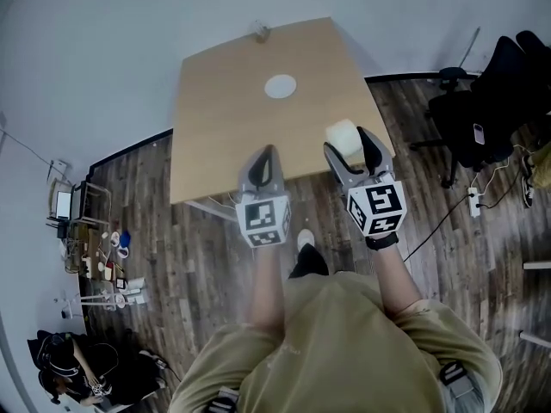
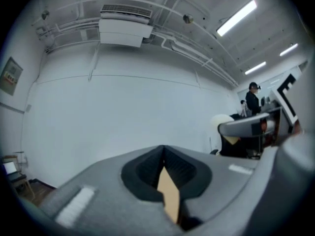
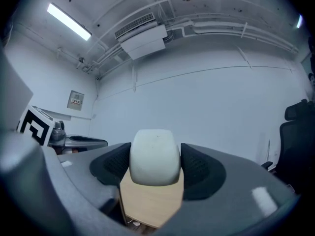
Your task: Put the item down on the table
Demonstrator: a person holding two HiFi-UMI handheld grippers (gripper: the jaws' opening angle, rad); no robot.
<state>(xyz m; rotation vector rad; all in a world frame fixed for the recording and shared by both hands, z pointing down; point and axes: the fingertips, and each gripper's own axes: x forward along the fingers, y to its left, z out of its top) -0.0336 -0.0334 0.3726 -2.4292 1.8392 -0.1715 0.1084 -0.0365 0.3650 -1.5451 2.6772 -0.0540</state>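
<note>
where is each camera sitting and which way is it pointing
Head view: on the person's head, looking steeply down at the table; forearms, shirt, a shoe, left gripper and right gripper show.
Left gripper view: on the left gripper, looking along its closed, empty jaws toward a white wall and ceiling.
Right gripper view: on the right gripper, looking along jaws clamped on the white item, table edge beneath.
Shared: all three show the white item; each gripper view catches the other gripper.
</note>
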